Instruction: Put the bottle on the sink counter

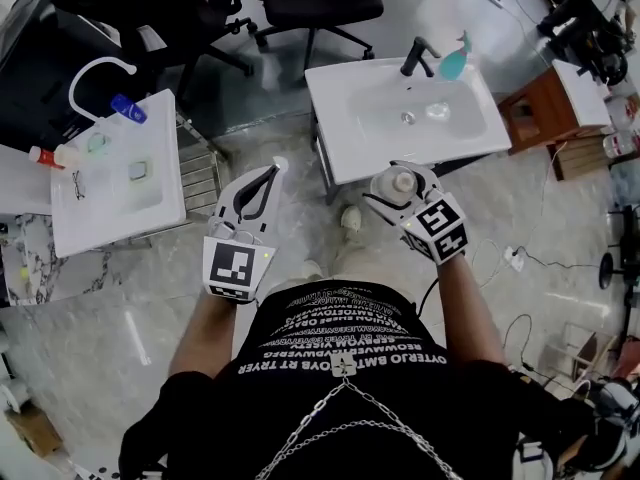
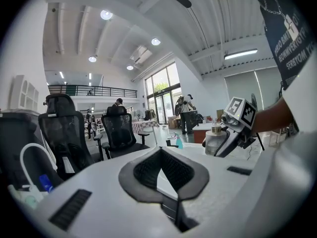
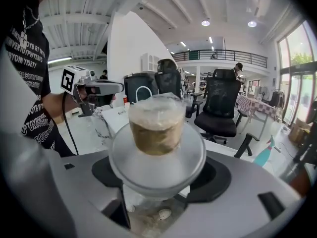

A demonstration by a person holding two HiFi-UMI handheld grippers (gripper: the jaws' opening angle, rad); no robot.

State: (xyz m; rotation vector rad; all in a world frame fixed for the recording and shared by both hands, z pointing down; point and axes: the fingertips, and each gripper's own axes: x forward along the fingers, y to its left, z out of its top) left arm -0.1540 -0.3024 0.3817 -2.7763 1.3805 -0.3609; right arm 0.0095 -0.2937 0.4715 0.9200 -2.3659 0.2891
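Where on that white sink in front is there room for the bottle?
The sink counter is bare along its left rim, between the edge and the bowl, and along the front rim nearest the right hand-held gripper holding the bottle. The back is crowded: the black faucet and a teal container stand there.

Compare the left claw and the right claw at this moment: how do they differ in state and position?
The left claw is shut on nothing, its jaws meeting at the tips. The right claw is shut on the bottle. The left claw hangs over the floor, off to the side of the sink counter, while the right claw is at that counter's front edge. Both claws are white.
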